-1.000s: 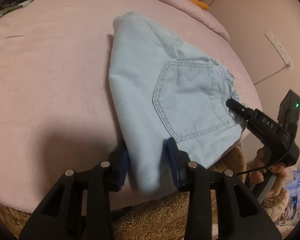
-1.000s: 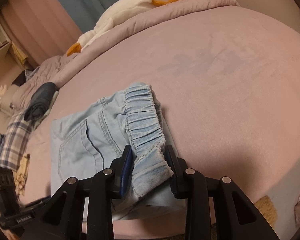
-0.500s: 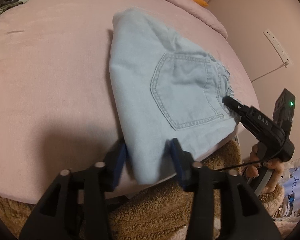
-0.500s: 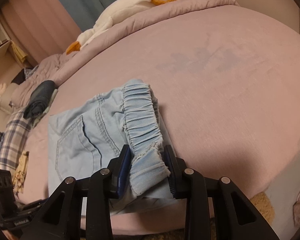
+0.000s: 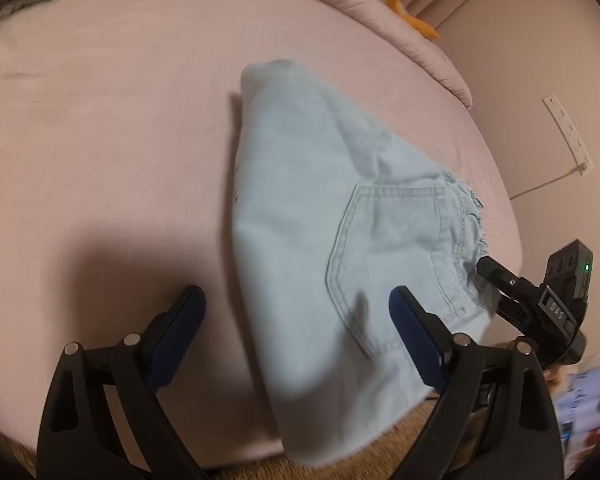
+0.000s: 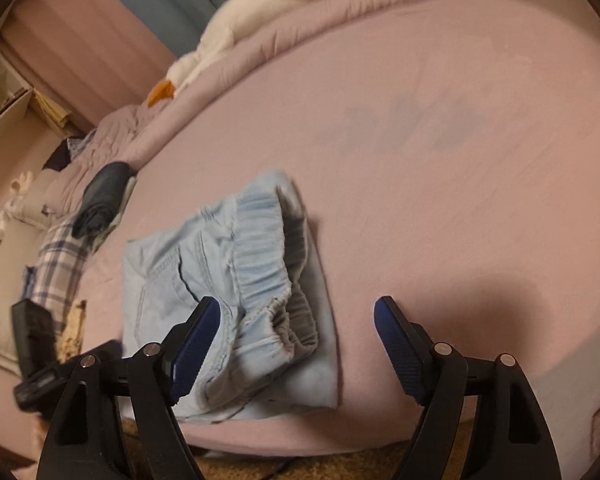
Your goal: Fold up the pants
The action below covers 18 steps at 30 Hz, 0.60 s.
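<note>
Light blue denim pants (image 5: 320,220) lie folded on the pink bed, back pocket up; they also show in the right wrist view (image 6: 228,280), elastic waistband toward the camera. My left gripper (image 5: 296,312) is open and empty, jaws wide on either side of the fold's near corner, which hangs over the bed edge. My right gripper (image 6: 296,320) is open and empty by the waistband end. The right gripper also shows in the left wrist view (image 5: 512,292) at the waistband. The left gripper shows blurred at the left of the right wrist view (image 6: 40,360).
The pink bed (image 5: 100,140) spreads around the pants. A white plush goose (image 6: 228,36) lies at the head end. Dark folded clothes (image 6: 100,196) and a plaid cloth (image 6: 56,268) lie at the bed's far side. A brown fuzzy rug (image 5: 400,436) lies below the bed edge.
Both grippers have opened and let go of the pants. The pants have dropped flat on the bed, and both grippers have pulled back a little.
</note>
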### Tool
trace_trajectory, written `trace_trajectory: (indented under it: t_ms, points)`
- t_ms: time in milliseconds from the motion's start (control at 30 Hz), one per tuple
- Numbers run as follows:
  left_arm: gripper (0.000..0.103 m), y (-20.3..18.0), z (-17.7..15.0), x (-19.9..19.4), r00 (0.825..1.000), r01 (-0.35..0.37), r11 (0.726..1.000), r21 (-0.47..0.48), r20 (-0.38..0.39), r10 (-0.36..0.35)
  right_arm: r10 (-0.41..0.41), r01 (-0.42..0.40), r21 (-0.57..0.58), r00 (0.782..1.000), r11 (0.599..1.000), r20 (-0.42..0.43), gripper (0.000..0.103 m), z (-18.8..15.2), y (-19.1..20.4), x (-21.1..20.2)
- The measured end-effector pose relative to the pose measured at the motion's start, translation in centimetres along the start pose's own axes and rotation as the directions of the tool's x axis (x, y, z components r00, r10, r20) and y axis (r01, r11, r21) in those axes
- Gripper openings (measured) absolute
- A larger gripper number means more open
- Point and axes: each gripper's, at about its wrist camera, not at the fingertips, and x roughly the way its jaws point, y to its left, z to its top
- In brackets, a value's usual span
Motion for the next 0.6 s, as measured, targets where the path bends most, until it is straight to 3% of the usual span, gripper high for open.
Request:
trace_trajectory:
  t_ms: [67,133,200,333,367,433,500,600]
  points:
    - [0.092,-0.5,0.2,0.8,1.000,0.027,0.999,0.035,-0.003,-0.027,0.026,-0.026,-0.007,0.999,1.000,-0.025,0.079,0.0,0.2,1.0]
    - [0.089,-0.8,0.4,1.3,1.000,0.002,1.000,0.028,0.000,-0.002,0.019,-0.019,-0.041,1.000,0.999,-0.023,0.079,0.0,0.8,1.8]
    - [0.071,-1.5,0.6,1.7,1.000,-0.025,0.999,0.044,0.011,0.025,0.018,-0.019,-0.068,1.000,0.997,-0.016,0.079,0.1,1.5,2.3]
    - [0.052,-2.1,0.8,2.4,0.999,-0.038,0.998,0.056,0.029,0.036,0.042,-0.042,-0.073,0.999,0.996,0.002,0.078,0.1,2.6,3.3]
    - [0.044,-1.9,0.8,2.2,0.999,-0.030,0.999,0.045,0.029,0.029,0.024,-0.023,-0.074,1.000,0.997,0.011,0.074,0.1,2.9,3.3]
    - [0.034,-1.3,0.8,1.9,1.000,-0.002,1.000,-0.002,0.028,0.002,0.013,-0.011,-0.072,1.000,0.997,0.028,0.054,-0.4,3.8,3.3]
    - [0.025,-1.0,0.5,1.1,0.999,0.012,1.000,-0.022,0.037,-0.012,0.004,-0.002,-0.067,0.999,0.998,0.036,0.046,-0.8,4.3,3.2]
    - [0.021,-1.2,0.1,-0.4,0.999,0.006,1.000,-0.011,0.052,-0.005,0.003,0.002,-0.084,0.999,0.996,0.053,0.040,-1.1,5.5,2.3]
